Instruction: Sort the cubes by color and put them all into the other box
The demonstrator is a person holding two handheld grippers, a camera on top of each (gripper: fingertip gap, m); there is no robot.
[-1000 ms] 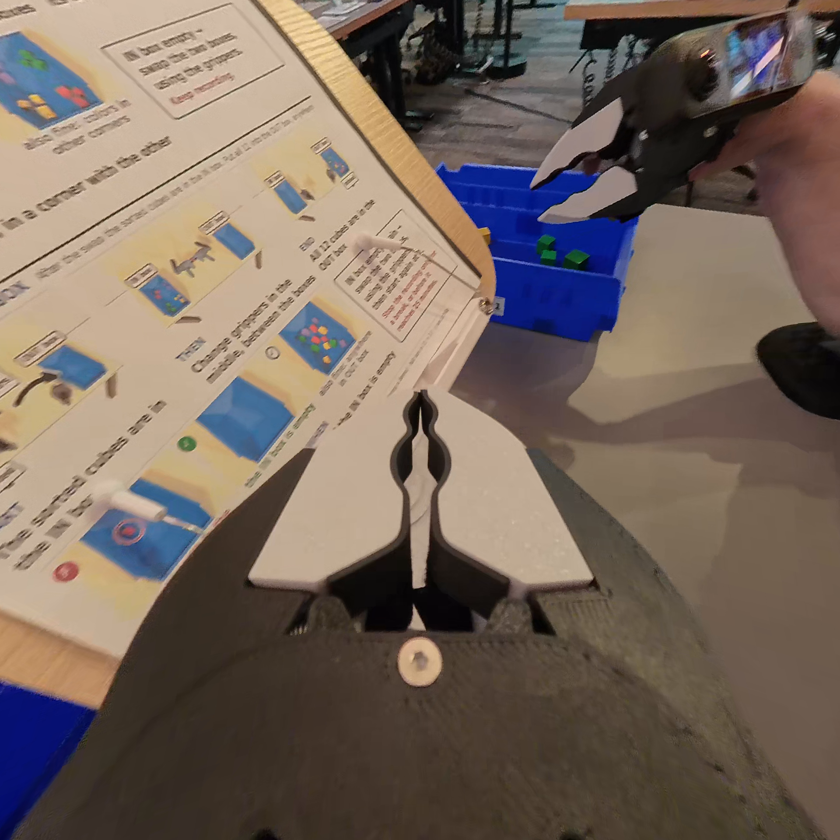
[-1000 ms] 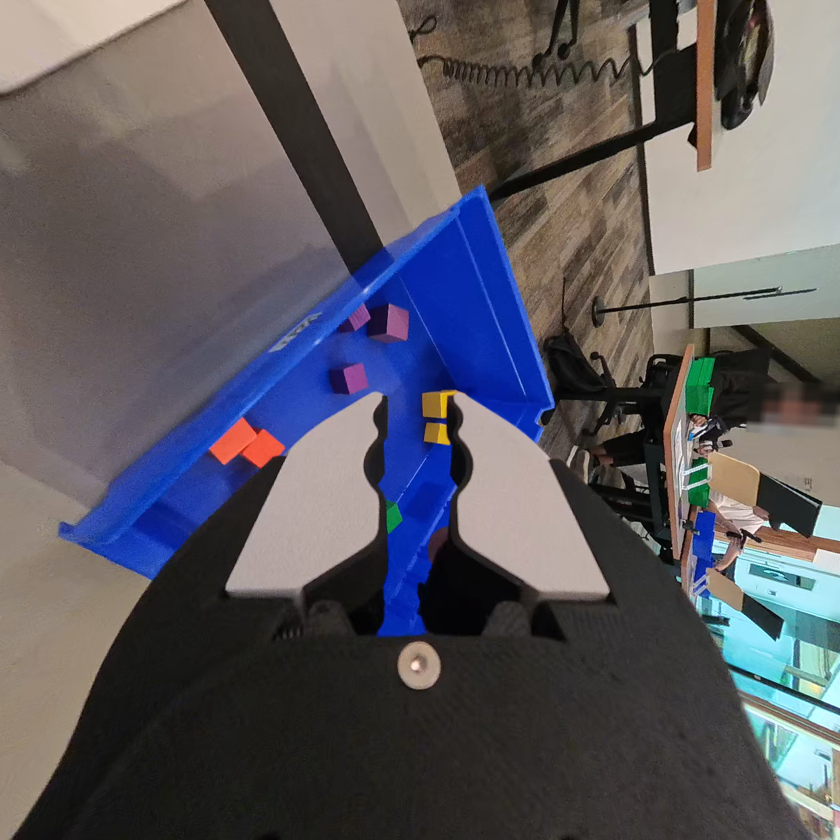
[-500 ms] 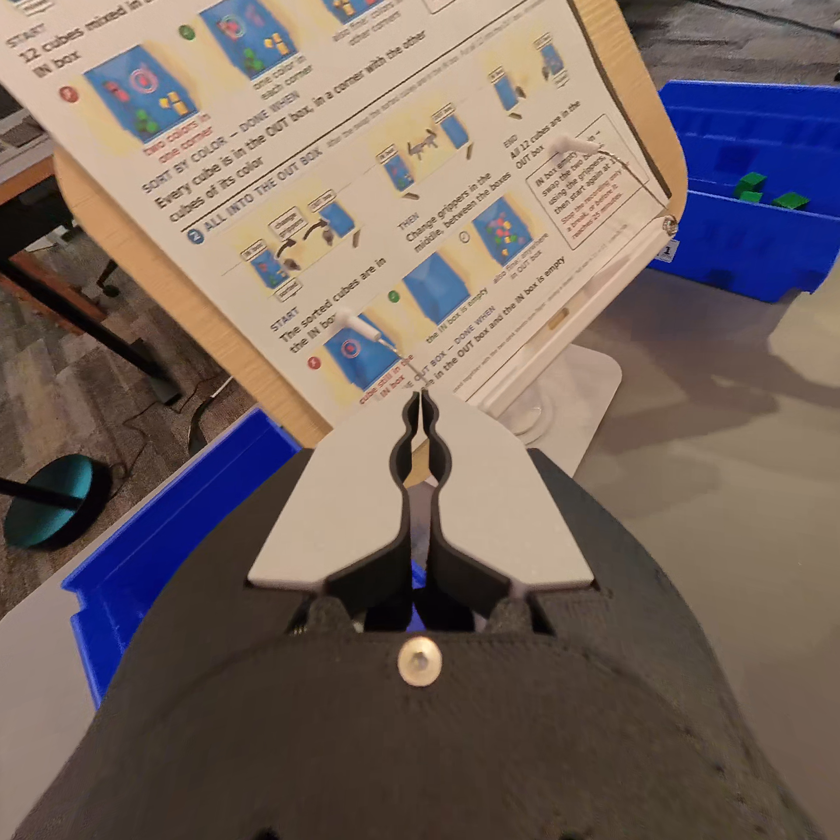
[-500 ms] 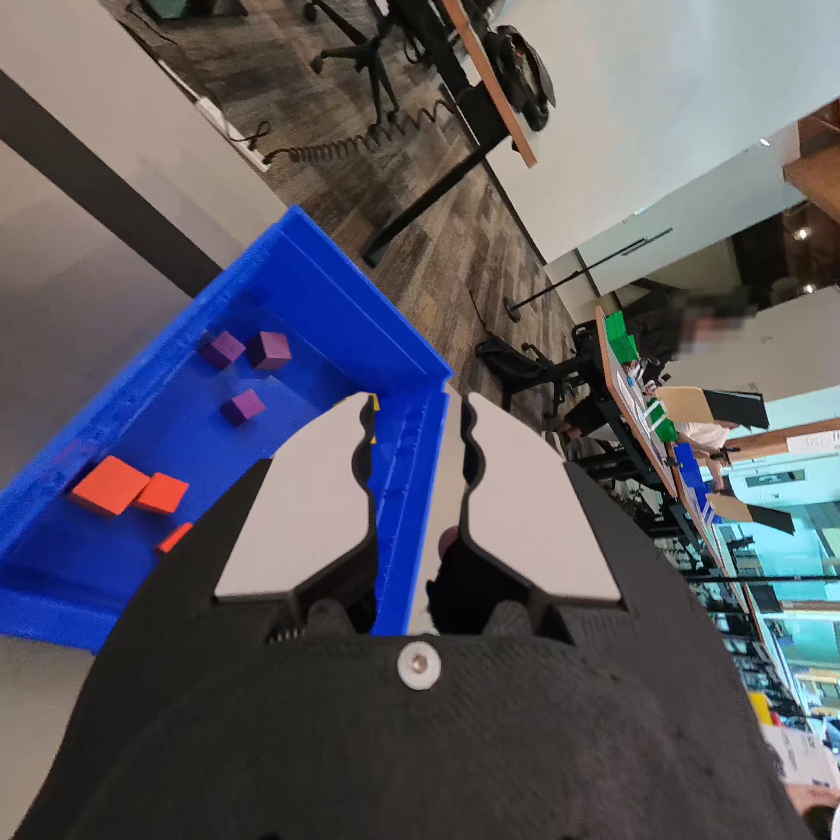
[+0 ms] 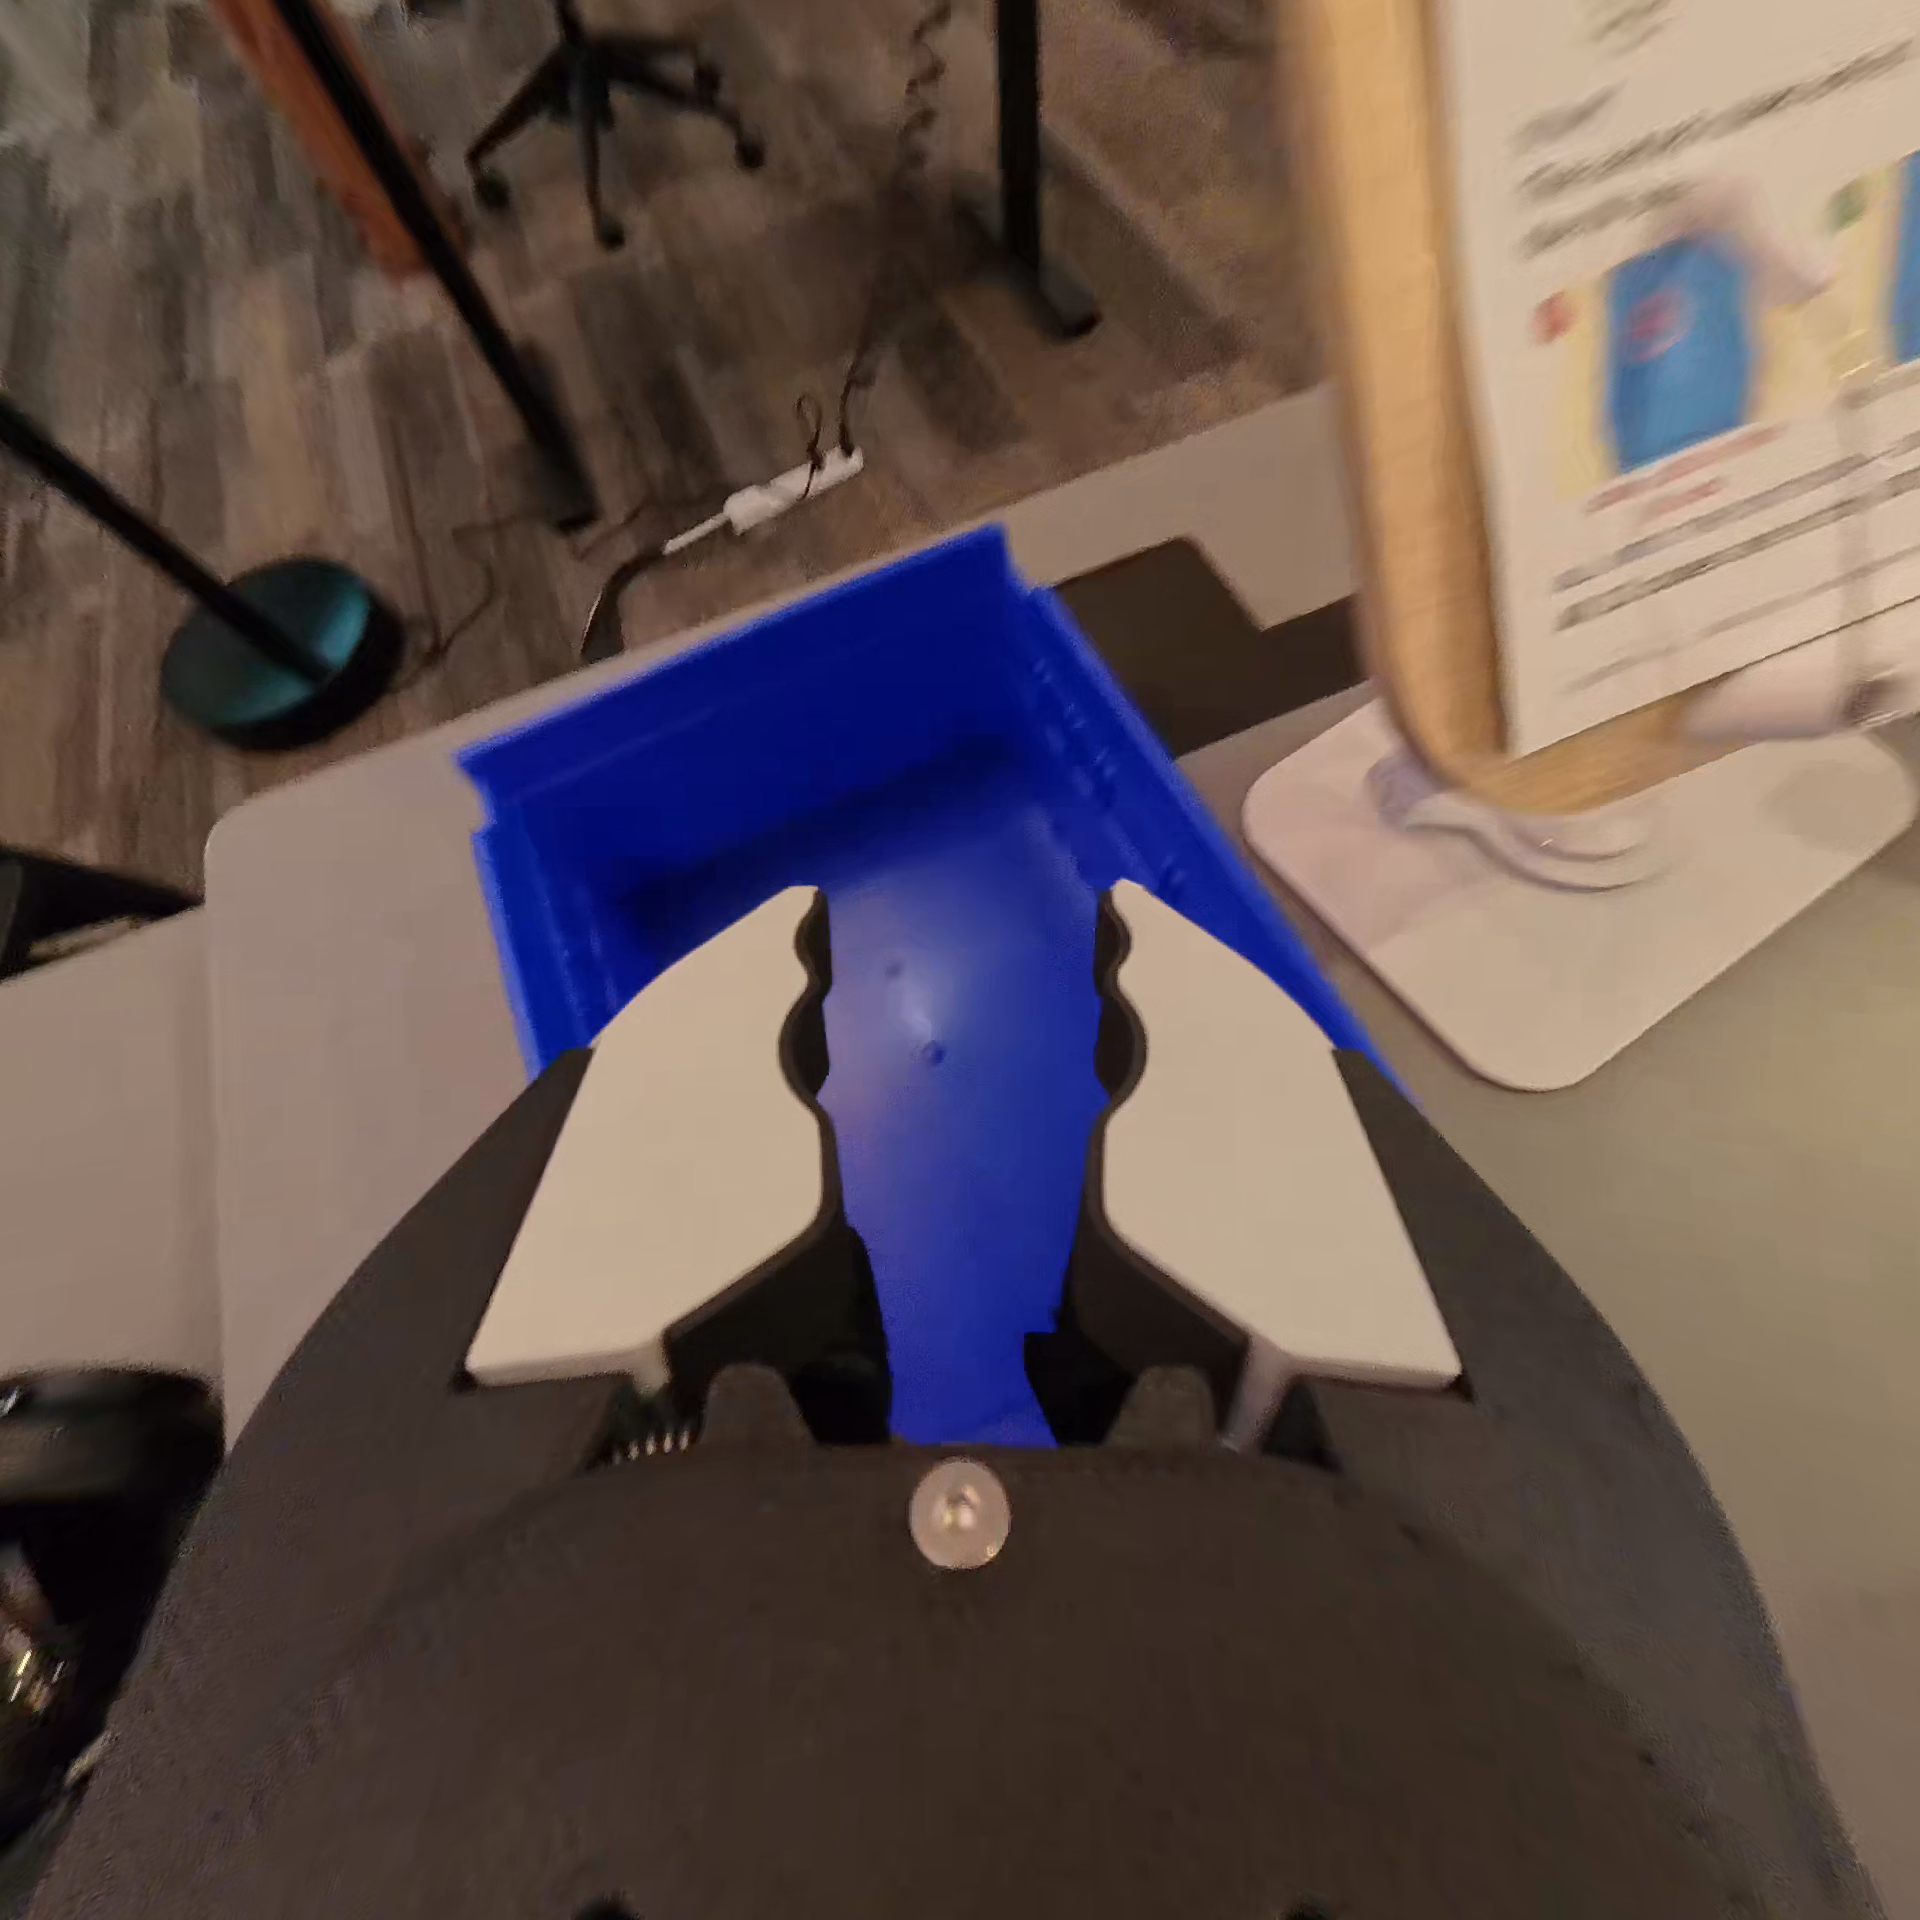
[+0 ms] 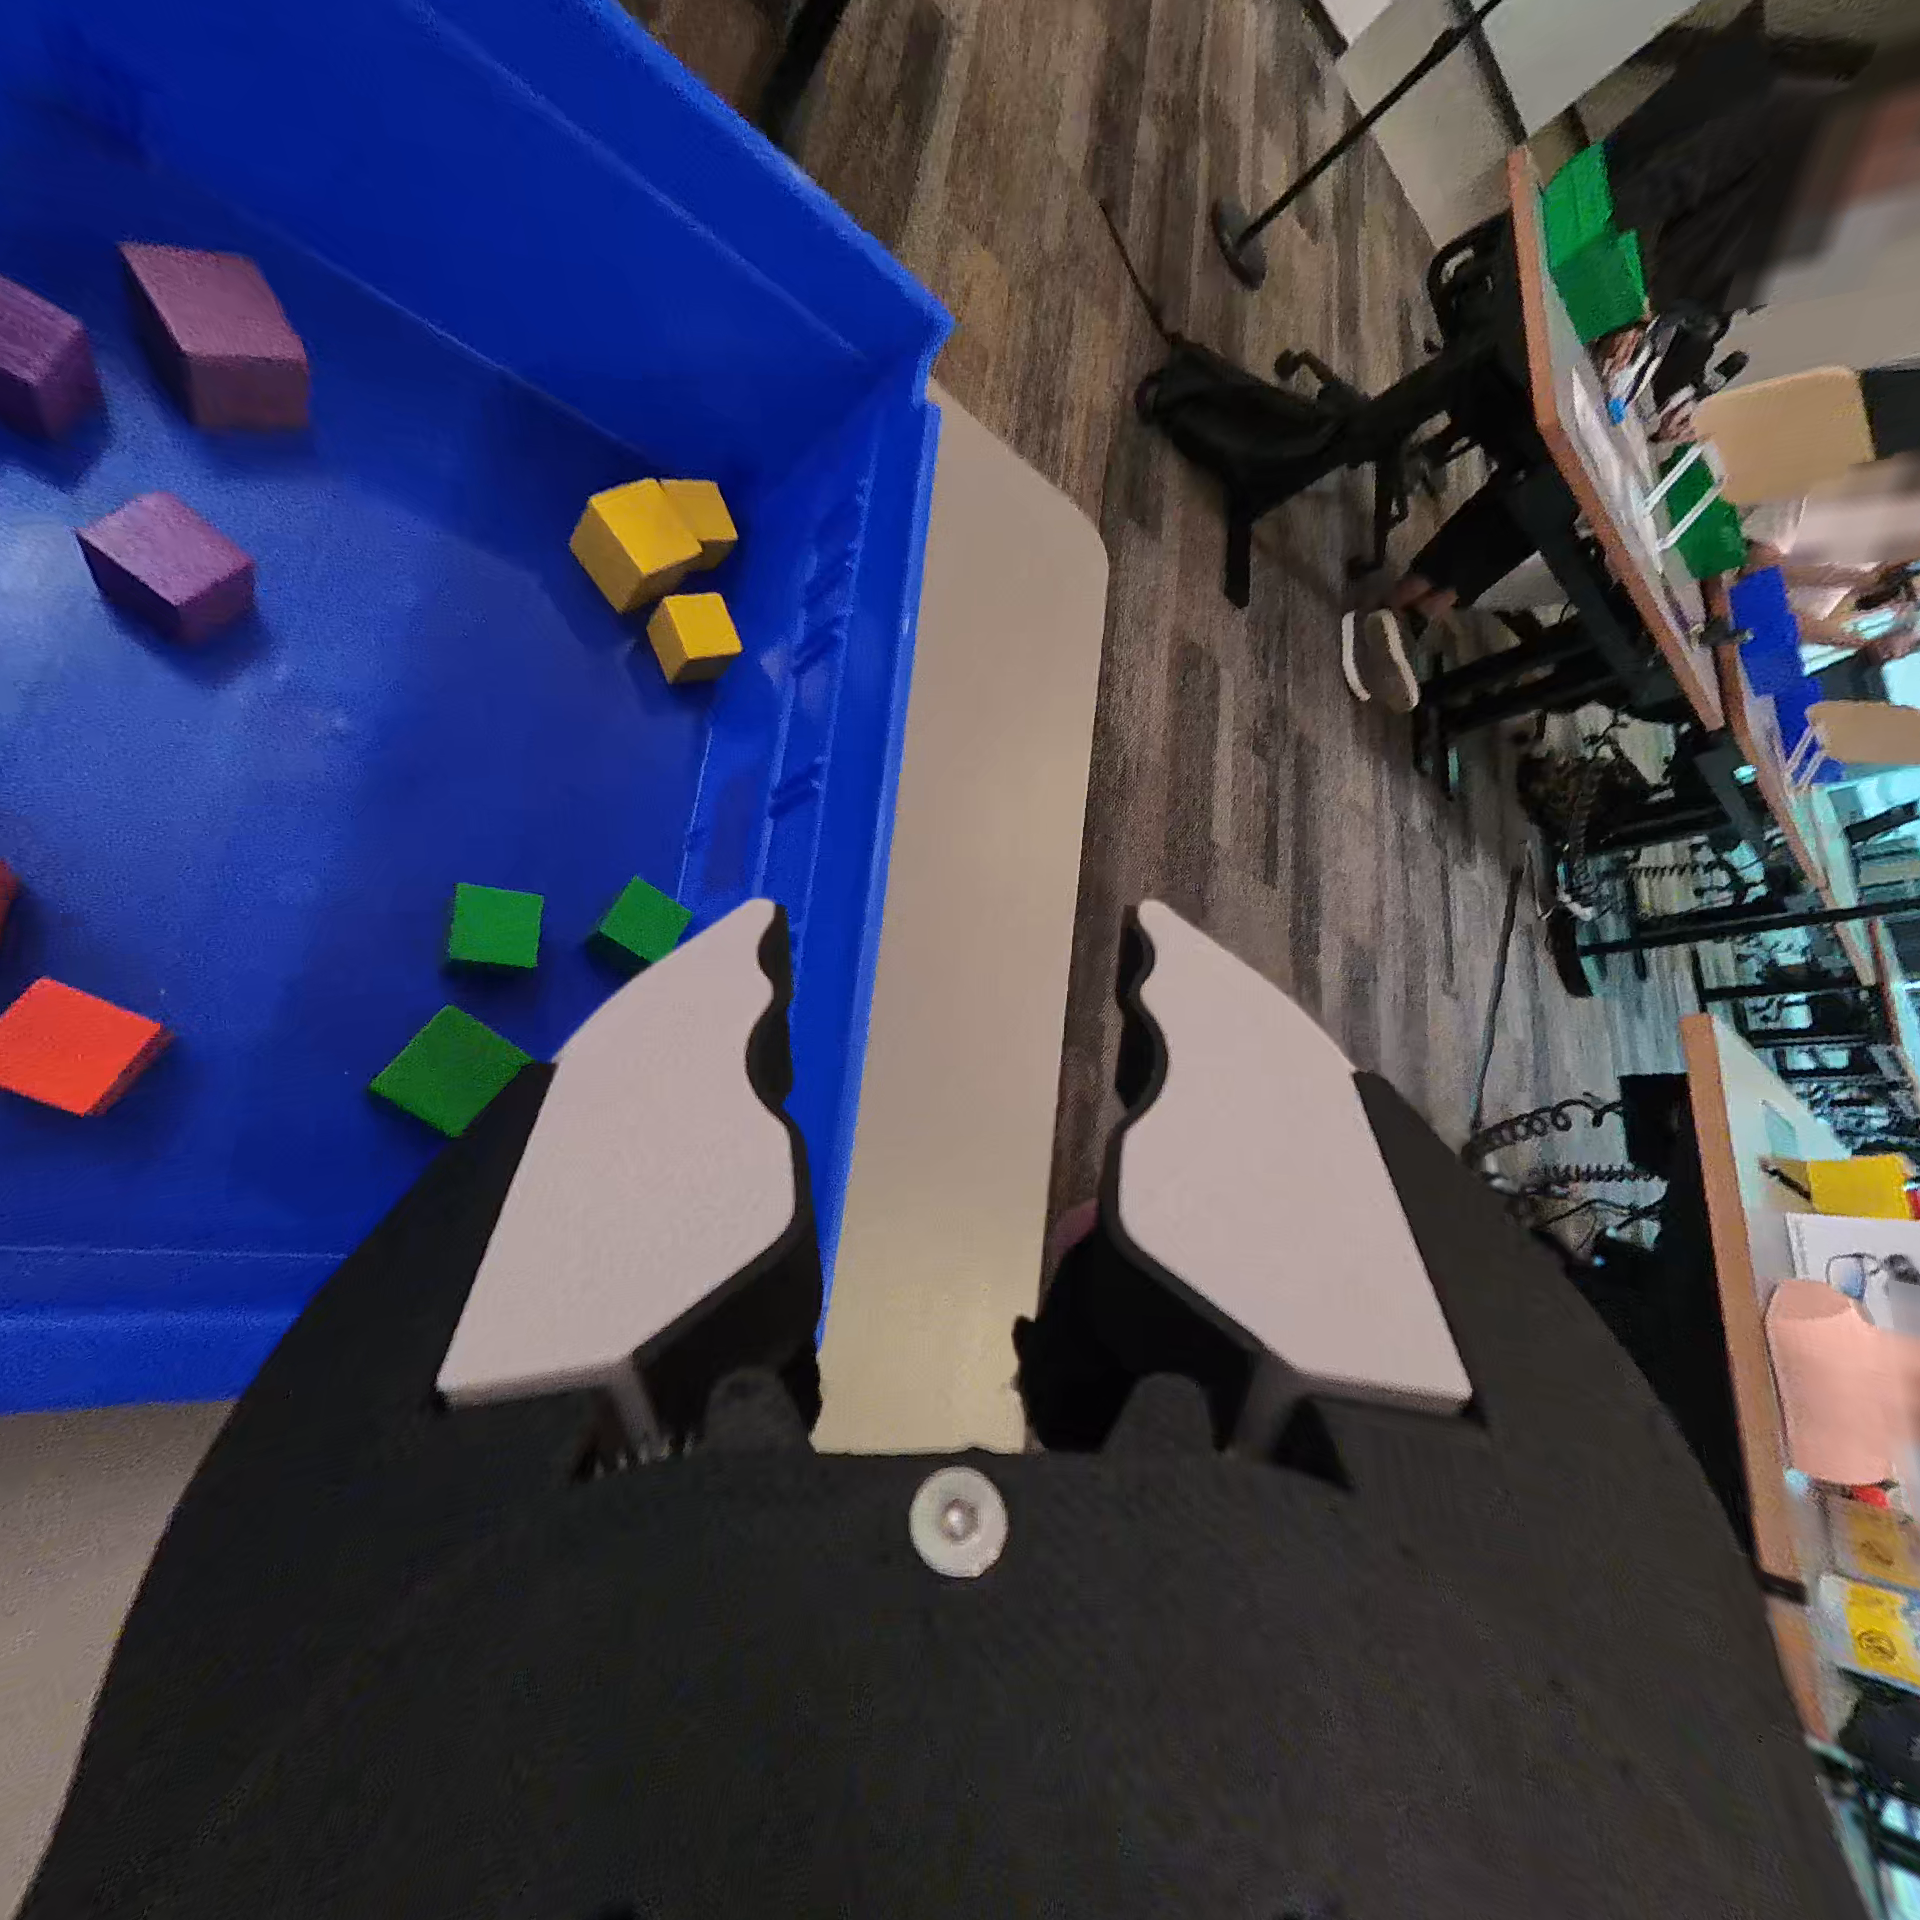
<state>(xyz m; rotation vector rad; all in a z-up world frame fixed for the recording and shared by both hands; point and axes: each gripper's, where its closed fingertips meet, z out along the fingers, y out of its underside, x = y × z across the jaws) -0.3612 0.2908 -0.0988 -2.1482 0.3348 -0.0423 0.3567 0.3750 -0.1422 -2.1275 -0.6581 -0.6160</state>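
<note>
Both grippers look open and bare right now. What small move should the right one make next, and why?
Probably swing the right gripper left over the blue box wall toward the nearest green cube. Its open jaws straddle the bare table edge outside the box. The sorted cubes remain there, while the other box under the left gripper looks empty.

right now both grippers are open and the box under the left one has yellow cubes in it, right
Not quite. Both grippers are open, the left gripper and the right gripper, but the left wrist view shows no cubes in the blue box under the left one. The yellow cubes lie in the other box, in the right wrist view.
</note>
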